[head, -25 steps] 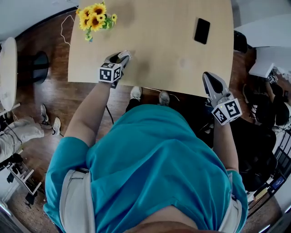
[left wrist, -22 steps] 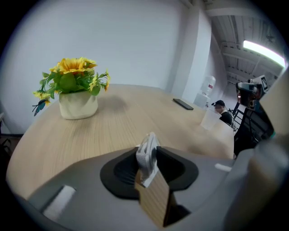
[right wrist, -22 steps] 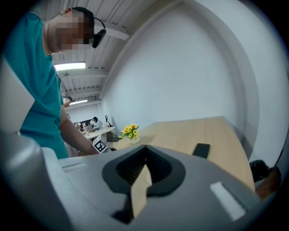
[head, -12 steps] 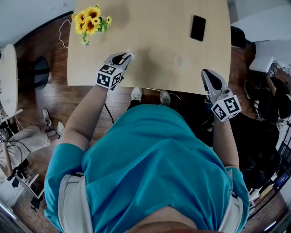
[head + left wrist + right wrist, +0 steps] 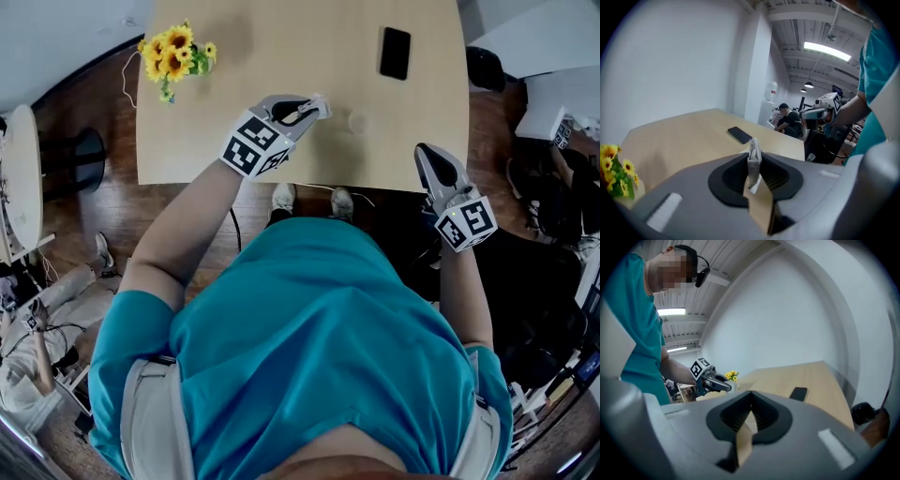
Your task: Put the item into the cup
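Now carrying the item toward the cup.

Overhead, the left tongs (image 5: 315, 103) are hovering above the desk (image 5: 281, 37), with the small clear cup (image 5: 358, 122) standing just beside them at their 3 o'clock. A phone (image 5: 395, 52) is lying at the cup's 1 o'clock and yellow flowers (image 5: 175, 56) are sitting well apart at its 10 o'clock. The right tongs (image 5: 427, 156) are waiting off the desk's near edge at the cup's 4 o'clock. Along the left tongs, the jaws have just been closing and are pinching a thin white folded item (image 5: 753, 161) between the pads. Along the right tongs, the jaws are sitting together, holding nothing. Doing this well probably means travelling on toward 3 o'clock until the item is hanging right over the cup's mouth. Then comes lowering it inside the rim, and only after that easing the jaws apart, since so light a cup may tip at any knock.
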Available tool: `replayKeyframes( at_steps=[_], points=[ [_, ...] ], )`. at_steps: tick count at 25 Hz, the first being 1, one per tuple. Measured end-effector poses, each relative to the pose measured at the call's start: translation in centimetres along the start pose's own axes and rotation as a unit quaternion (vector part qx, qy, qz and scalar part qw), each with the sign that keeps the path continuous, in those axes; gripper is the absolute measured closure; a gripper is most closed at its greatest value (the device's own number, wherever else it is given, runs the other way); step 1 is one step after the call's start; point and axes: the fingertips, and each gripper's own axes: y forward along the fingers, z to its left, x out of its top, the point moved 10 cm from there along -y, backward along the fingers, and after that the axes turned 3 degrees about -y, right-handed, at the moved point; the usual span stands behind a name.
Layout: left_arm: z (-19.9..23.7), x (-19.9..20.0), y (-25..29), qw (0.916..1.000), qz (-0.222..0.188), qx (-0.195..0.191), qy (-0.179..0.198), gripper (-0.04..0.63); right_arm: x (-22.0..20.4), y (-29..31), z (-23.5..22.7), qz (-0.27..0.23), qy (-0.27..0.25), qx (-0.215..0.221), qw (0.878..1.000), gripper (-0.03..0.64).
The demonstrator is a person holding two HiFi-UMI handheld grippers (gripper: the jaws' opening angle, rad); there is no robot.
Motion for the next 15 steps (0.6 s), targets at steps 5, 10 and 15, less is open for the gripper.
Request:
replayKeyframes(
  at_steps=[5,10,15],
  points=[
    [-2.9,2.8,3.3,0.9968,0.043,-0.040,0.053,0.525,-0.7,-1.6,-0.5,-0.007,0.008,-0.012,1.000,0.615],
    [-4.5,3.3,7.1,0.9862,0.119,-0.052,0.103,0.525,-1.3,-2.9,-0.9,-0.010,0.018,-0.025,0.999,0.615],
    [-5.4,2.5,10.2,0.9682,0.190,-0.048,0.155,0.525,-1.6,-4.3,-1.3,-0.015,0.023,-0.035,0.999,0.615]
  ],
)
